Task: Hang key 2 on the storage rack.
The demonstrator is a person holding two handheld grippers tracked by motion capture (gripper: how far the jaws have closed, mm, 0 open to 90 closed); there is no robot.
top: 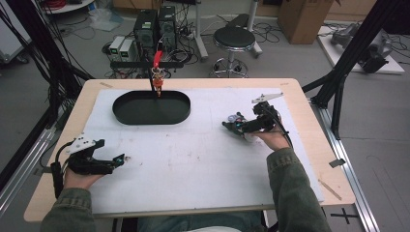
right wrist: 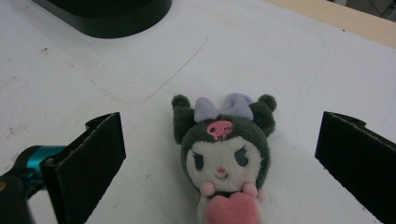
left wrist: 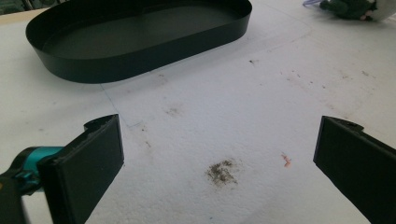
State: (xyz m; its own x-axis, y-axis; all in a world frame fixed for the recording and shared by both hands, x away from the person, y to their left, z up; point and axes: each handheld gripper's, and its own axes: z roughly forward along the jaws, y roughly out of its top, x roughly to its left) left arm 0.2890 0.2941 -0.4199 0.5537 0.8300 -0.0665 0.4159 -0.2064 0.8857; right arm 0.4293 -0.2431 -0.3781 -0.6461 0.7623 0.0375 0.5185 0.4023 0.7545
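Grey floor [top: 270,63], black stool [top: 234,38], cardboard box [top: 304,19] behind table [top: 309,145].

At the centre of the right gripper view we see a plush toy [right wrist: 224,154] of soft, fuzzy cloth, its bow smooth satin-like fabric and its pink heart a finer pile. The white mat [left wrist: 261,102] under it looks matt and slightly grainy, like foam board, with scuffs and smudges. In the upper left of the left gripper view, the black oval tray [left wrist: 154,51] looks like smooth plastic with a faint sheen. The table [top: 309,121] edge shows pale, matt wood.
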